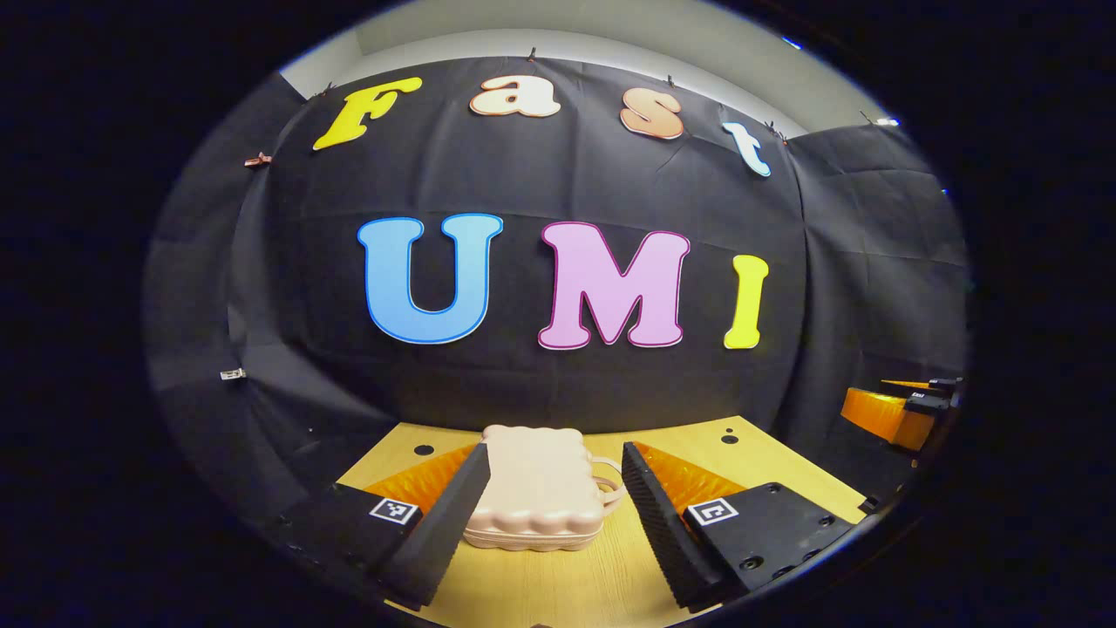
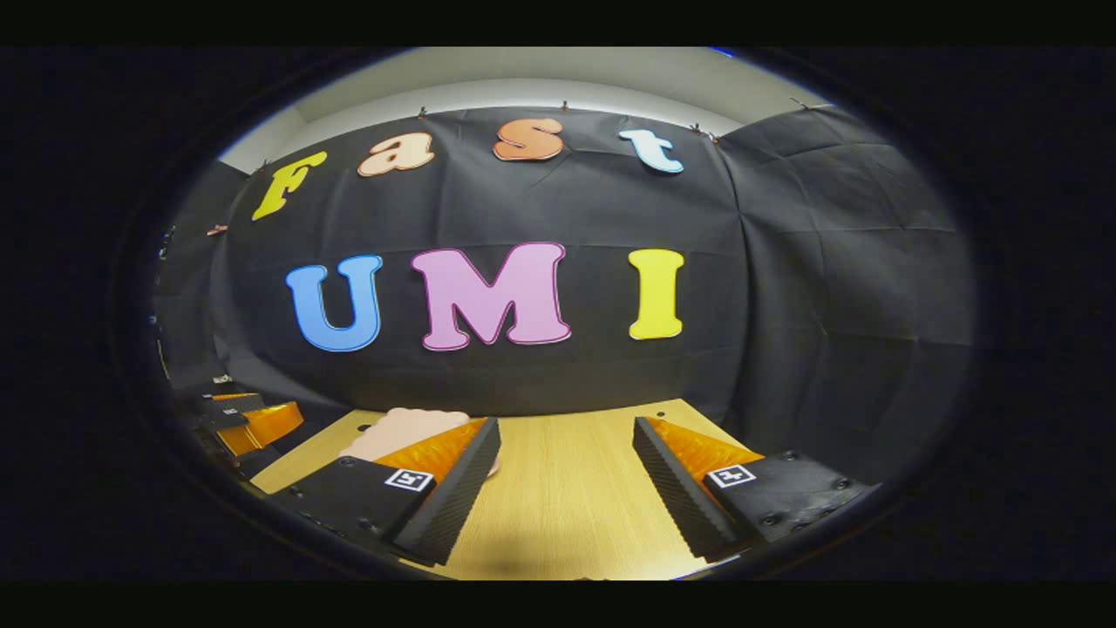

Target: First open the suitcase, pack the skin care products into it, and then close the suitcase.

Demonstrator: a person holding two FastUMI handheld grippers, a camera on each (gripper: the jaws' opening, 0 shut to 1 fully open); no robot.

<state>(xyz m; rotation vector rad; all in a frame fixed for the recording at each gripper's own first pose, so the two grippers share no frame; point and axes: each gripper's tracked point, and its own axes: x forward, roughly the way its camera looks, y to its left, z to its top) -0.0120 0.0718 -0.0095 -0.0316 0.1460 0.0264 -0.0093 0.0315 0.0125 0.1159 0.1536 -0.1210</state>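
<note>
Left gripper: the left gripper (image 1: 554, 475) is held low over the table and points toward the back wall; its two black ribbed fingers (image 1: 453, 510) show at the bottom of the left gripper view, each backed by an orange plate and carrying a small square marker.
Left jaws: spread wide, holding nothing; the suitcase shows in the gap between the fingers, and whether the left finger touches its side cannot be told.
Right gripper: the right gripper (image 2: 567, 453) is also low and aimed at the back wall, with bare table between its fingers.
Right jaws: spread wide, empty.
Other gripper seen: in the left gripper view, orange and black parts of the right gripper show at the far right edge; in the right gripper view, parts of the left gripper show at the far left edge.
Suitcase: the small pale pink suitcase (image 1: 540, 488) lies flat on the table, lid closed, with scalloped edges and its handle (image 1: 610, 484) on the right side; in the right gripper view it peeks out behind the left finger.
Table: a light wooden table (image 2: 567, 506) with a few small dark holes near its back edge.
Room: black cloth (image 2: 828, 305) hangs behind and to the sides, with a pale wall above.
</note>
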